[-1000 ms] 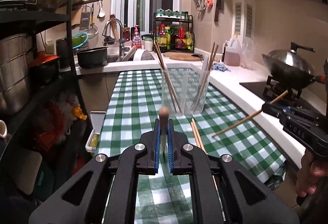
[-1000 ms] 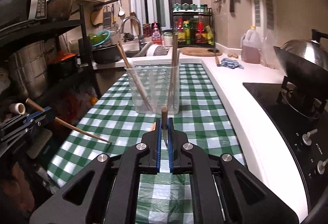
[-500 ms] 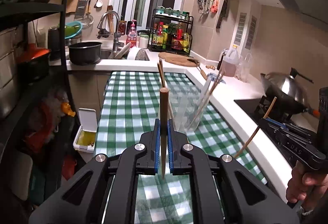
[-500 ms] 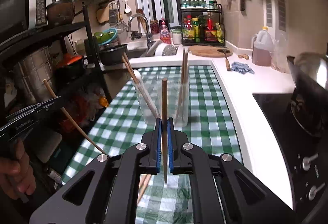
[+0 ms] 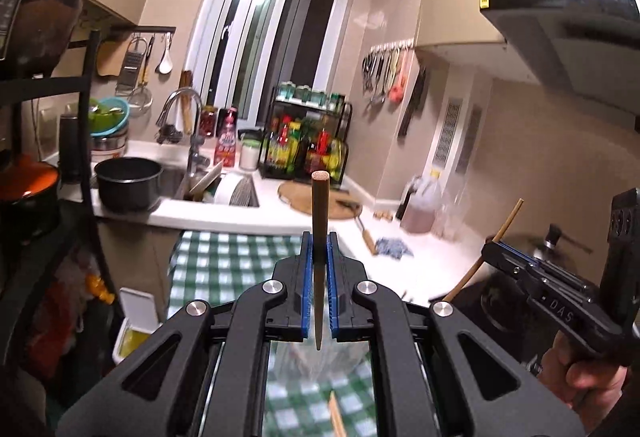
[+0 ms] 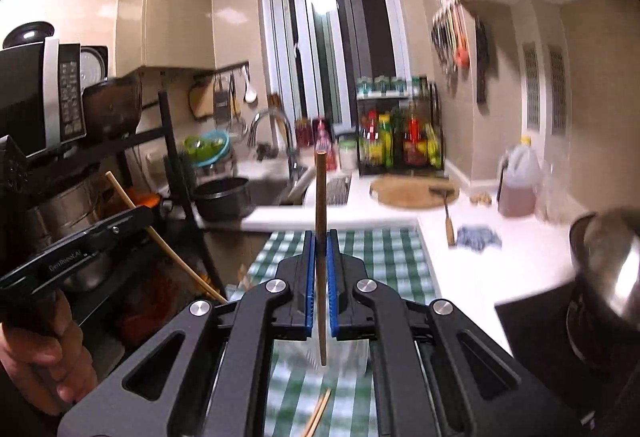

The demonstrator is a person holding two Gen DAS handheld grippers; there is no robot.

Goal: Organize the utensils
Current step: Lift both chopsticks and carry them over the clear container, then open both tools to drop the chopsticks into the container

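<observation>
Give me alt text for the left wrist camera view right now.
The left gripper is shut on a dark chopstick held upright above the green checked tablecloth. To its right, the right gripper holds a lighter chopstick, kitchen counter behind.

Two fisheye views, each mounted on a hand-held gripper, facing forward along its fingers. From the left wrist we look down the checked tablecloth [image 5: 224, 261] toward the sink faucet [image 5: 182, 109] and the window [image 5: 272, 37], with the right gripper [image 5: 490, 249] at the right edge. From the right wrist we face the same end wall (slightly blurred), the left gripper [image 6: 150, 215] at the left edge. Both share the spice rack [image 6: 400, 133], cutting board [image 6: 412, 191] and counter.
</observation>
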